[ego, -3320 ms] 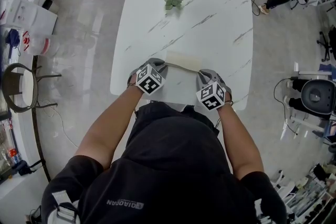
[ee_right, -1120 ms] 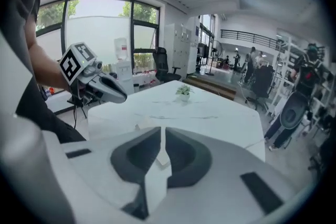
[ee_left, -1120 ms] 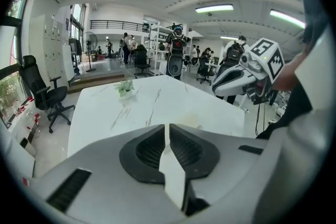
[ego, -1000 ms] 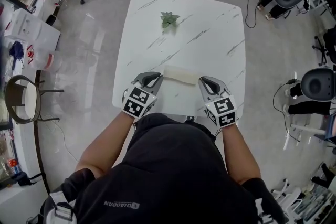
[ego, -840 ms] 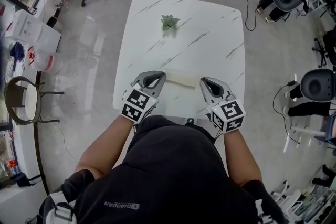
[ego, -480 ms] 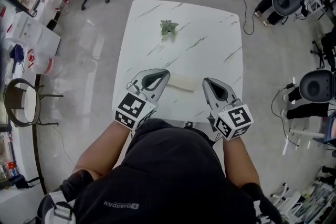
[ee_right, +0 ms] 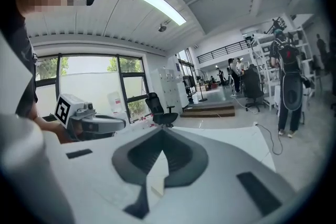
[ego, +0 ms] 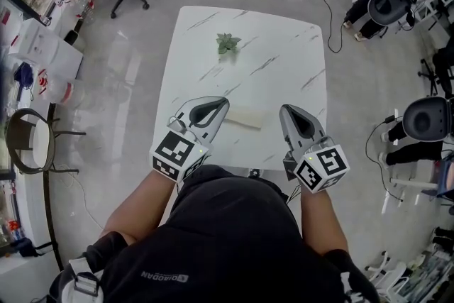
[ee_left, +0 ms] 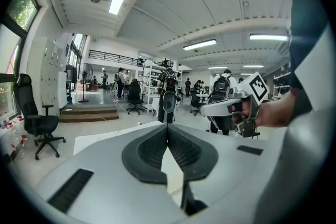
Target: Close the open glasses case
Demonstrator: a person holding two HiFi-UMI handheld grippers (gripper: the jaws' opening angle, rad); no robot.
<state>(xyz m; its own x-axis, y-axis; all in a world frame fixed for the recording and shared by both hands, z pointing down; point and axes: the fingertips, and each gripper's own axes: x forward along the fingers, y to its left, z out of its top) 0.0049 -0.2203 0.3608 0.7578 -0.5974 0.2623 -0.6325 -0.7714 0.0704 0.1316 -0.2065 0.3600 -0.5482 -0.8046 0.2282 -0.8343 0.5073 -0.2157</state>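
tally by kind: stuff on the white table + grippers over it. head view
Glasses case: 1
Small green plant: 1
Grippers: 2 (left gripper, right gripper; both shut, holding nothing)
Total: 4

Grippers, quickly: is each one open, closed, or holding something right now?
Left gripper: closed, holding nothing.
Right gripper: closed, holding nothing.
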